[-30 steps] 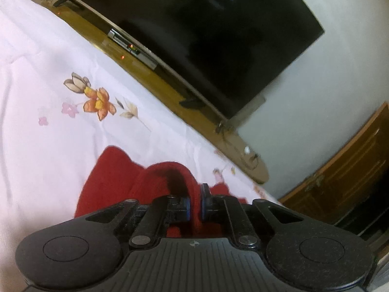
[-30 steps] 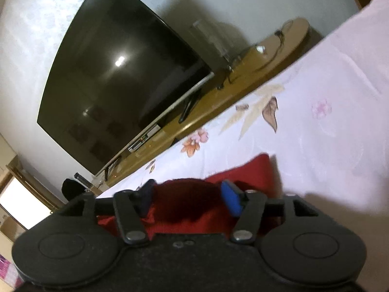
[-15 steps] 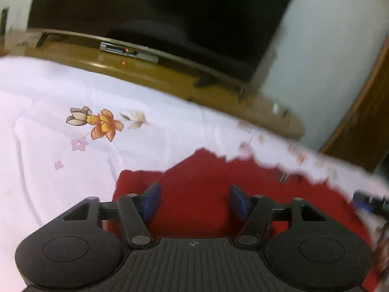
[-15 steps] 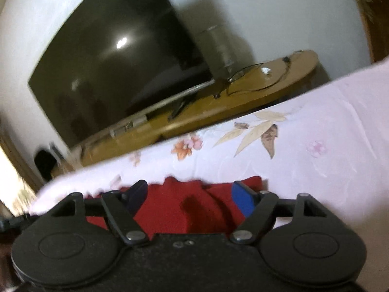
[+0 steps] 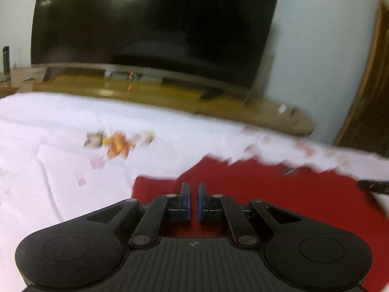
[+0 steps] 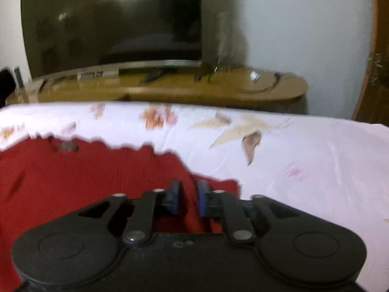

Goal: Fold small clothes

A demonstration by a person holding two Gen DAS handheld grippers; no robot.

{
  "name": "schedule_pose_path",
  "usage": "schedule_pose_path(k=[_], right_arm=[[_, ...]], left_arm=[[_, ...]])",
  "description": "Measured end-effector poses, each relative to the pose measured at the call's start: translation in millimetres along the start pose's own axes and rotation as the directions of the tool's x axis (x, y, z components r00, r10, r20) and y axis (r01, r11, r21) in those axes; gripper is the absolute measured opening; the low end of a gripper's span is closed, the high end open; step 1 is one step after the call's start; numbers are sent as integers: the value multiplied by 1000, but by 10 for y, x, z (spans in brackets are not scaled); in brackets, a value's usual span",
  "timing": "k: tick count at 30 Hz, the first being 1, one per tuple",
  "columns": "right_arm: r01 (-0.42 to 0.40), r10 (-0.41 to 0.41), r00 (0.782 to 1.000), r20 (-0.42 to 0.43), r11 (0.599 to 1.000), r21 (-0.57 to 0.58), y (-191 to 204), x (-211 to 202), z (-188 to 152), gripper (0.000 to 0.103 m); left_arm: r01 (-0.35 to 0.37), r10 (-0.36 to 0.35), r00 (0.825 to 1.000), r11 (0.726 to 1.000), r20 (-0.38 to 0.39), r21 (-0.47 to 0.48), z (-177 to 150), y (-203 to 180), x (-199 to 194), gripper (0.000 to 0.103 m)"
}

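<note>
A red knit garment [image 5: 279,194] lies spread on a white floral bedsheet [image 5: 48,170]; it also shows in the right wrist view [image 6: 85,175]. My left gripper [image 5: 193,189] hovers over the garment's left part, its blue pads nearly together with a thin gap and no cloth between them. My right gripper [image 6: 188,192] is over the garment's right edge, its blue pads close together with red cloth showing in the gap; I cannot tell if it pinches the cloth. The tip of the right gripper shows at the right edge of the left wrist view [image 5: 374,186].
A large dark TV [image 5: 155,24] stands on a long wooden cabinet [image 6: 218,90] beyond the bed's far edge. A set-top box [image 5: 132,75] sits under the screen. A wooden door [image 5: 369,85] is at the right. Sheet [image 6: 316,170] extends to the right of the garment.
Both grippers let go of the garment, which now lies spread flat. Both then narrowed from wide open to nearly shut and levelled out facing the TV.
</note>
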State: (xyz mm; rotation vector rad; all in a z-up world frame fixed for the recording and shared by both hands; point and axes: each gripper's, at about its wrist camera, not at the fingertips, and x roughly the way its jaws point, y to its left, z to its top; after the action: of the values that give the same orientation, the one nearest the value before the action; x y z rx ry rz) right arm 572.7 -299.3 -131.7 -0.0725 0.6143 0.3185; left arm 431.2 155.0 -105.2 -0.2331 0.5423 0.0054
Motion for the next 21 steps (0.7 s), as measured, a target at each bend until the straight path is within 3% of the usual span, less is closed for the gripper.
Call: schedule_pose_path(k=[4, 7, 8, 9, 10, 11, 13, 14, 15, 17, 18, 21], right_arm=[[-114, 111, 991, 78, 992, 45, 28, -450, -10, 33], [-194, 197, 978, 62, 980, -52, 371, -471, -69, 48], [-204, 207, 978, 38, 976, -79, 476, -405, -94, 50], [-205, 207, 978, 5, 974, -96, 539, -315, -113, 45], [-167, 165, 986, -32, 979, -115, 562, -197, -137, 42], [-60, 53, 996, -69, 991, -115, 493, -50, -177, 36], [-63, 64, 996, -61, 998, 16, 165, -14, -176, 24], [-48, 52, 996, -74, 998, 47, 71, -45, -136, 16], [-18, 20, 997, -69, 999, 34, 32, -121, -103, 22], [-42, 43, 999, -23, 999, 27, -14, -314, -106, 33], [-52, 52, 999, -1, 998, 36, -41, -425, -129, 40], [-69, 70, 997, -7, 993, 93, -182, -658, -272, 47]], left_arm=[[93, -94, 996, 994, 13, 59, -32, -318, -184, 4], [163, -153, 986, 969, -68, 184, -140, -763, -21, 4], [169, -140, 980, 959, -139, 227, -202, -898, 87, 6], [155, -98, 972, 951, -213, 268, -278, -976, 190, 6], [144, -89, 979, 939, -184, 313, -354, -993, 162, 6], [132, -78, 982, 935, -171, 330, -384, -960, 111, 6], [111, -72, 987, 954, -145, 278, -343, -780, -62, 6], [103, -83, 992, 965, -93, 242, -314, -641, -200, 6], [89, -79, 995, 973, -55, 212, -296, -521, -306, 6], [45, -42, 999, 987, -23, 152, -267, -267, -449, 7], [32, -28, 999, 992, -31, 118, -267, -148, -491, 7], [40, -36, 995, 998, -89, 45, -346, 98, -560, 7]])
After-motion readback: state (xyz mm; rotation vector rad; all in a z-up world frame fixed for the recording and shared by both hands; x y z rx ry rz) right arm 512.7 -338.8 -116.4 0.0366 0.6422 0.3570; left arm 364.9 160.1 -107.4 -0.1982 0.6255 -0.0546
